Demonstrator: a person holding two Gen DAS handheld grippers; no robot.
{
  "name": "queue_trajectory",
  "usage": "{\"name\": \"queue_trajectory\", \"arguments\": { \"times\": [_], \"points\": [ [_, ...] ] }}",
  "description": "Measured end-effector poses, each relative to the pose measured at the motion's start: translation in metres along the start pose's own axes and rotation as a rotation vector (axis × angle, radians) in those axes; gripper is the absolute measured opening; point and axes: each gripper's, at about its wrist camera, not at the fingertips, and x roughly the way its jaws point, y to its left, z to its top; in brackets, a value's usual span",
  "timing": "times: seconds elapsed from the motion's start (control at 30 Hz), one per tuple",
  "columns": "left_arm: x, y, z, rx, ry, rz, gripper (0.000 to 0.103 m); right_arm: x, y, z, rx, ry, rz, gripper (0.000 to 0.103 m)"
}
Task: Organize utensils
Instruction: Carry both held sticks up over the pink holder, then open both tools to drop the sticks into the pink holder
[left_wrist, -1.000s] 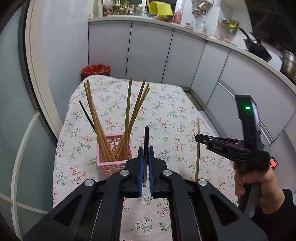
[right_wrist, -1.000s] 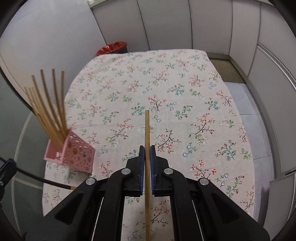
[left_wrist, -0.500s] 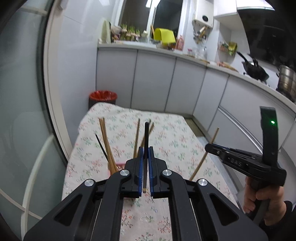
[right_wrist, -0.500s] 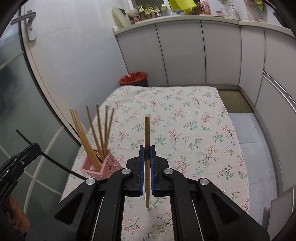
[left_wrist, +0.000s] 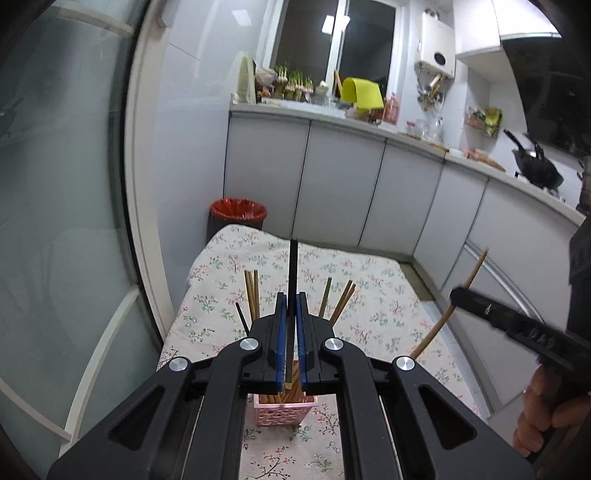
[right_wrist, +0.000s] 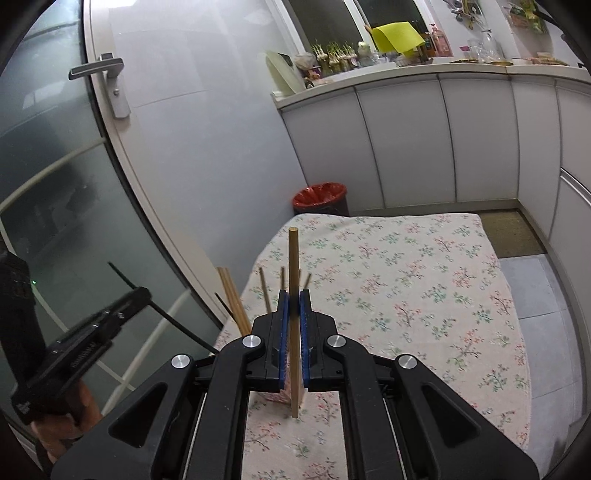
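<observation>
Both tongs are seen raised higher above the table than a second ago: left tongs (left_wrist: 291, 314) clamped on a black chopstick (left_wrist: 293, 266), right tongs (right_wrist: 294, 314) on a wooden chopstick (right_wrist: 293, 273), with the pink holder (left_wrist: 284, 408) now below the left tongs, likely ready for insertion.

Each view is taken from a wrist camera set close behind its own fingers, aimed forward and slightly down over the desk (left_wrist: 369, 295). The pink basket (left_wrist: 282, 408) is seen low in both frames. The red bin (right_wrist: 320, 197), cabinets (right_wrist: 406, 140) and window sill are shared by both views.
</observation>
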Motion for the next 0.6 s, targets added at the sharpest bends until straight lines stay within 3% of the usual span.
{"name": "queue_trajectory", "arguments": {
  "times": [0.37, 0.43, 0.5, 0.6],
  "points": [
    [0.061, 0.008, -0.019, 0.026, 0.128, 0.054, 0.006, 0.004, 0.017, 0.012, 0.011, -0.079, 0.057, 0.005],
    [0.063, 0.009, -0.020, 0.028, 0.133, 0.075, 0.011, 0.008, 0.019, 0.011, 0.010, -0.082, 0.062, 0.005],
    [0.057, 0.012, -0.020, 0.020, 0.120, 0.085, 0.037, 0.012, 0.019, 0.010, 0.009, -0.083, 0.063, 0.005],
    [0.047, 0.018, -0.020, 0.001, 0.106, 0.086, 0.044, 0.019, 0.022, 0.008, -0.002, -0.083, 0.061, 0.005]
  ]
}}
